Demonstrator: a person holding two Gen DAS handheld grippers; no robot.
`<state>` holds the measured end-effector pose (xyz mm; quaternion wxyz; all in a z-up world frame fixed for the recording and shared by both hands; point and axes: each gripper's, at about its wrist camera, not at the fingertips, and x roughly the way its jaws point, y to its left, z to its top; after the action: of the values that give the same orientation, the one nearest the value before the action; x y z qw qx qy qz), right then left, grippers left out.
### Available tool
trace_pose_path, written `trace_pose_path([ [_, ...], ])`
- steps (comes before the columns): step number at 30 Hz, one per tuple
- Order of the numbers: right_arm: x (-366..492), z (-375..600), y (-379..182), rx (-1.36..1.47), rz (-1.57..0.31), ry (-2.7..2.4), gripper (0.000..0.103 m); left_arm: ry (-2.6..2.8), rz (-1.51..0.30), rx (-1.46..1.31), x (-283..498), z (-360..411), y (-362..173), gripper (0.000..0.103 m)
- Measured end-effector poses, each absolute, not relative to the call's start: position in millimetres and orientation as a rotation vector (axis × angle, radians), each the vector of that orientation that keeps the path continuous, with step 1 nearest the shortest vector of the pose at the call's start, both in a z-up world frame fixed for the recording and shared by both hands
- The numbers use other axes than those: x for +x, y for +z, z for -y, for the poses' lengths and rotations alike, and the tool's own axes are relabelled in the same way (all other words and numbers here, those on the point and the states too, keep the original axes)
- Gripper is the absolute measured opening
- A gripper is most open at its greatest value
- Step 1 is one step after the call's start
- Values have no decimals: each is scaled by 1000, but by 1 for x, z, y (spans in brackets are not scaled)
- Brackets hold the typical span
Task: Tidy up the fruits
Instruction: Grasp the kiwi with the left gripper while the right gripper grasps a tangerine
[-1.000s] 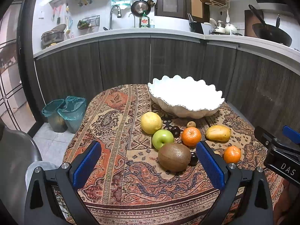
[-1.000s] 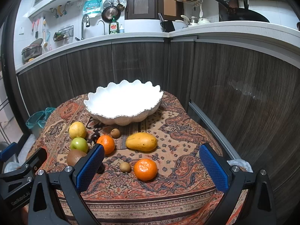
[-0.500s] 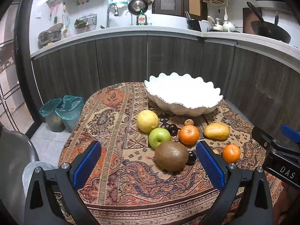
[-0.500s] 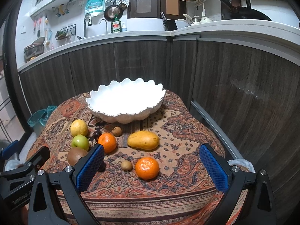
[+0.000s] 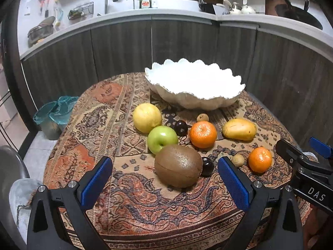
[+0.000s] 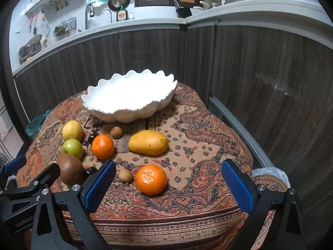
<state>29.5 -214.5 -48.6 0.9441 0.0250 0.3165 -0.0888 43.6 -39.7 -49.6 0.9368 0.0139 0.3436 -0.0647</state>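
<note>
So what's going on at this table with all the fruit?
A person holds two blue-padded grippers over a patterned tablecloth, sorting fruit. The scalloped white bowl looks empty; every fruit lies on the cloth. The left gripper is open around the big brown kiwi. The right gripper is open near the closest orange mandarin. Nothing is held.

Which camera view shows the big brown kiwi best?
The left wrist view: the kiwi lies whole and near, centred before the open left gripper. In the right wrist view it sits at the left edge, partly hidden by that gripper.
</note>
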Motion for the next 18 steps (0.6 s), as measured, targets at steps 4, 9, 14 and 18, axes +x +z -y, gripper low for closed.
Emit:
trace_pose_path([
  [4,37,216,-58,49,-672,-180,102,-142,-726,34,52,41,-59,103],
  [9,48,215,-69,51,-702,-177,102,-147,-759,36,64,42,-69,103],
  [14,56,213,-78,49,-729,-168,102,-157,-798,24,73,41,-80,101],
  [18,61,211,-85,47,-749,-169,102,-169,-821,12,79,42,-86,99],
])
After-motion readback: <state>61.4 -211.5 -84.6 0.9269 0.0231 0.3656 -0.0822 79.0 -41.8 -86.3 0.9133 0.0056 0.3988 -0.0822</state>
